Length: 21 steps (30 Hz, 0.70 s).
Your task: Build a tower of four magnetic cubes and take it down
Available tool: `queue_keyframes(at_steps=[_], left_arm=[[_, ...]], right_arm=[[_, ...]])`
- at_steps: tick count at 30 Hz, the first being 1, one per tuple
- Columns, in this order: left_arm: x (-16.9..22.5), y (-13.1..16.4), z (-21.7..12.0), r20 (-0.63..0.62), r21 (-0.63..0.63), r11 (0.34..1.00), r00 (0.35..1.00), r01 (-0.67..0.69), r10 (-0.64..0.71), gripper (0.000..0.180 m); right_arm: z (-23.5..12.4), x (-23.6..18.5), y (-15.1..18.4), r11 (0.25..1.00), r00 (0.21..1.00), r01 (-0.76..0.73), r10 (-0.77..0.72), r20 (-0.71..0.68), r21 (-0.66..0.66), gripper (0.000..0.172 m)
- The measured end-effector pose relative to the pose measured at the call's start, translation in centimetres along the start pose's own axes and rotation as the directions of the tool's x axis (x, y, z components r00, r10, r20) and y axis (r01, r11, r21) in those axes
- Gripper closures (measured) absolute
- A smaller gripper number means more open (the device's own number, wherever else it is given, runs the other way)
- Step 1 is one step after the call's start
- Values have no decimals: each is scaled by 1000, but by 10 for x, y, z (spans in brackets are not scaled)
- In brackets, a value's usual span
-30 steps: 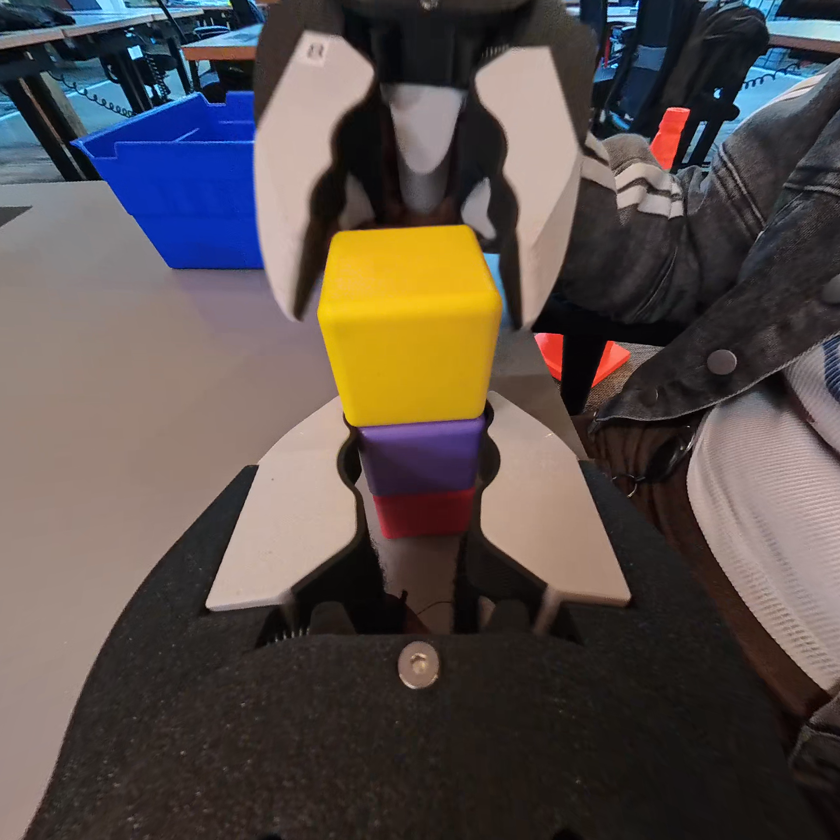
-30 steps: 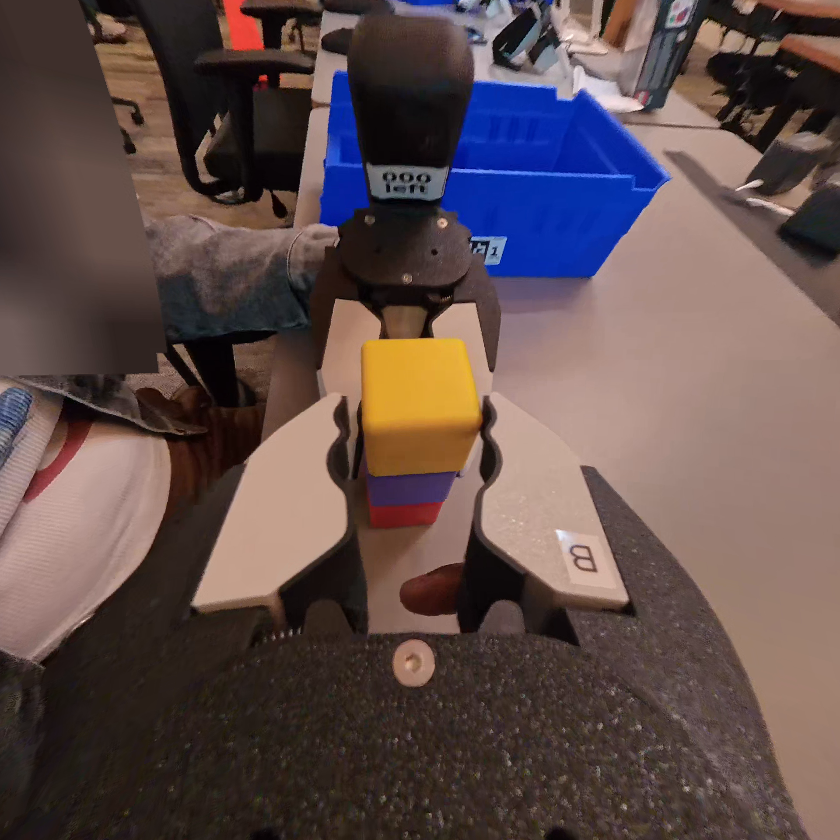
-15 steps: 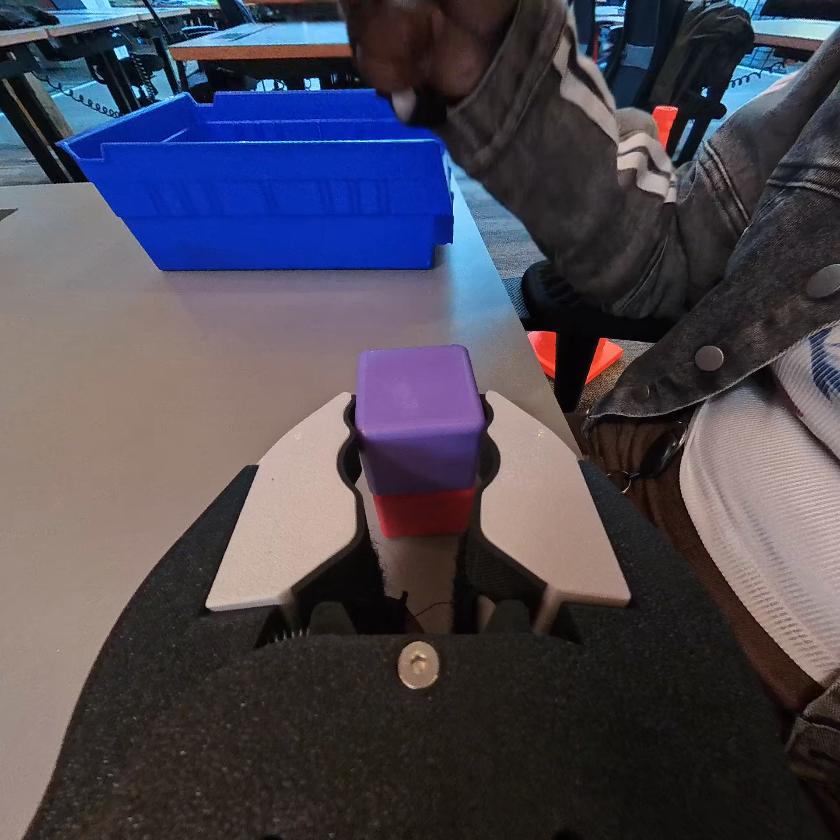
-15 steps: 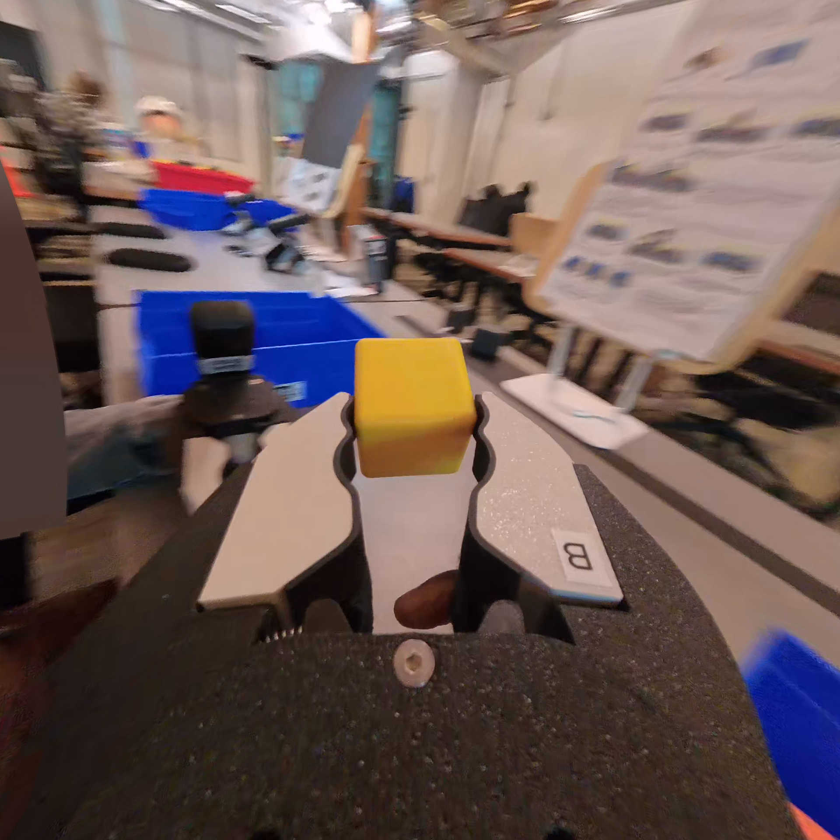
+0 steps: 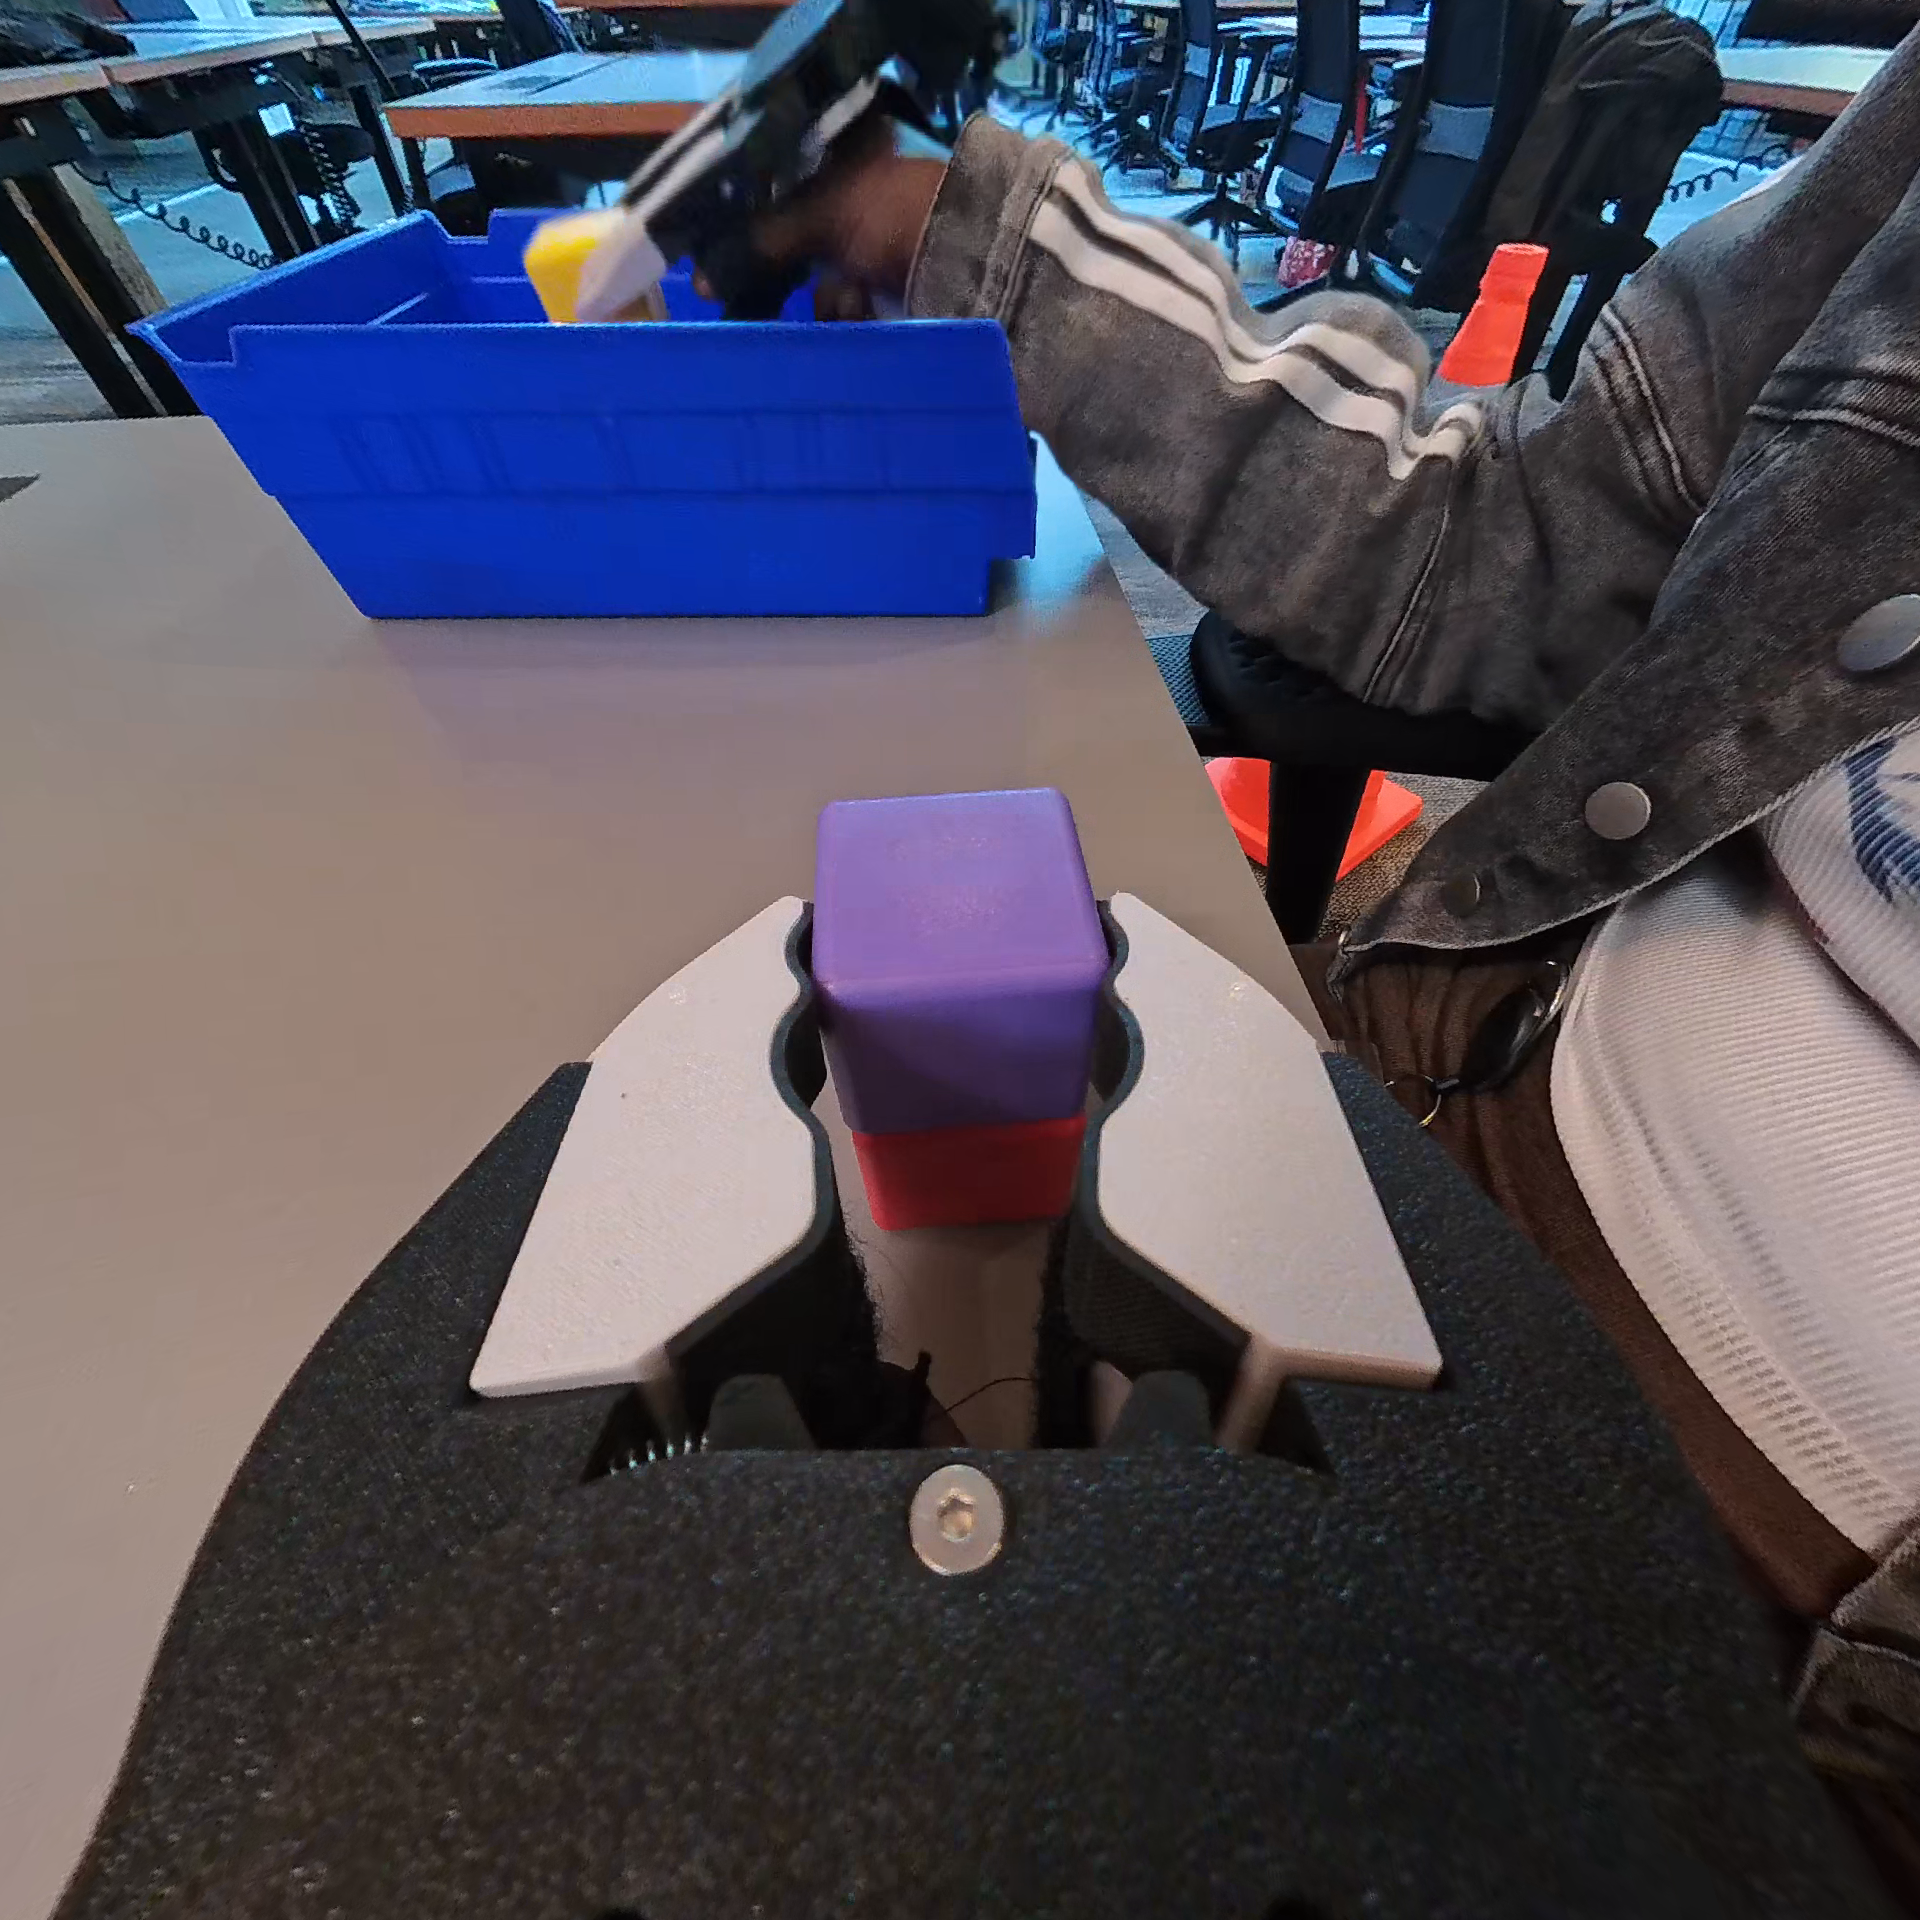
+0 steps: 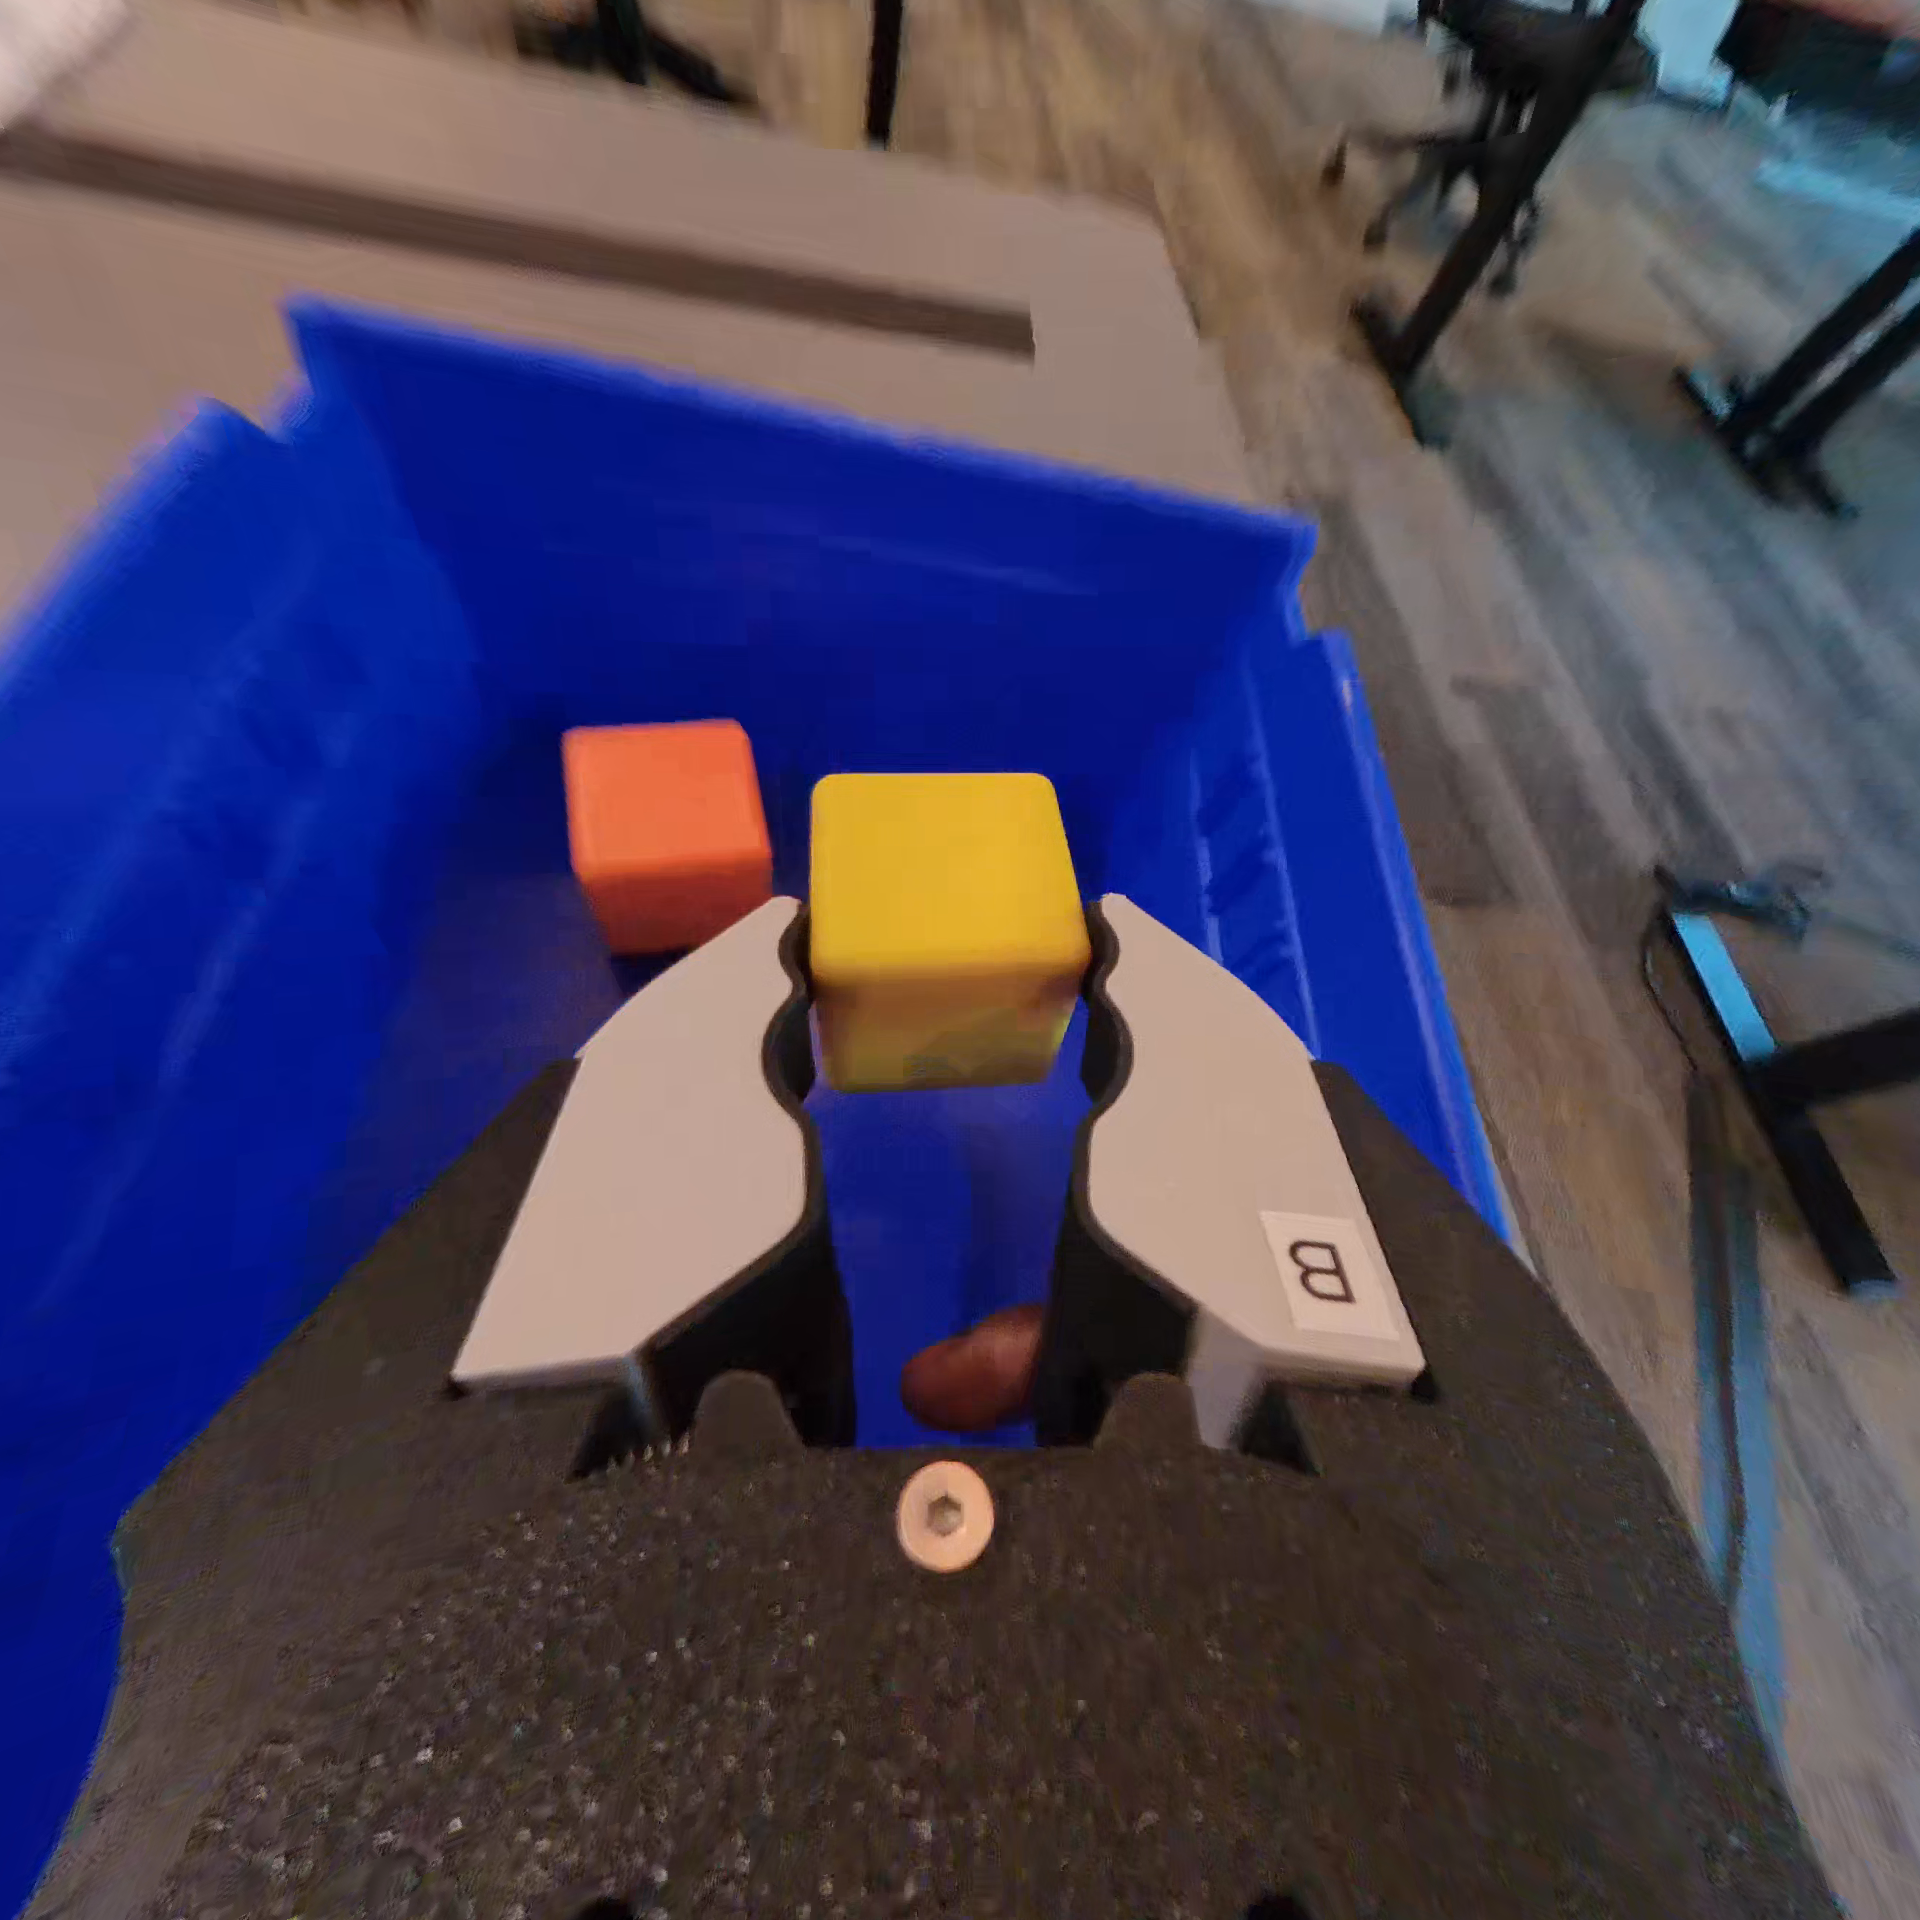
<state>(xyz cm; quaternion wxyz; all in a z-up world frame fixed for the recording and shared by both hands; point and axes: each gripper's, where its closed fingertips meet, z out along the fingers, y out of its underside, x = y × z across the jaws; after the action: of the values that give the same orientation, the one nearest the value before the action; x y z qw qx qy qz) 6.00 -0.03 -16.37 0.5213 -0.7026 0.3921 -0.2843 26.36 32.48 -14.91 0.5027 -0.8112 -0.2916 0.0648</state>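
Two cubes remain stacked near the right edge of the grey table: a purple cube seated squarely on a red cube. The left gripper is closed on the purple cube, its pads pressing the two opposite side faces. The right gripper clamps a yellow cube the same way and holds it inside the blue bin, near the bin's right wall; an orange cube rests on the bin floor just beside it, toward the far wall. Each cube looks rigid, light and smooth-sided with rounded edges, so flat opposite faces offer the surest hold, taken at mid-height and square to the pads. Magnetic pull between purple and red will probably resist a straight lift; the lower cube may rise with the upper unless restrained. Motion blur in the right wrist view leaves it uncertain whether the yellow cube hangs clear of the bin floor
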Motion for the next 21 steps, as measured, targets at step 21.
queue_keyframes(at_steps=[21], left_arm=[[0,1,0,3,1,1000,1000,-2,2,131]], right_arm=[[17,11,45,970,997,-26,8,-73,-241,107]])
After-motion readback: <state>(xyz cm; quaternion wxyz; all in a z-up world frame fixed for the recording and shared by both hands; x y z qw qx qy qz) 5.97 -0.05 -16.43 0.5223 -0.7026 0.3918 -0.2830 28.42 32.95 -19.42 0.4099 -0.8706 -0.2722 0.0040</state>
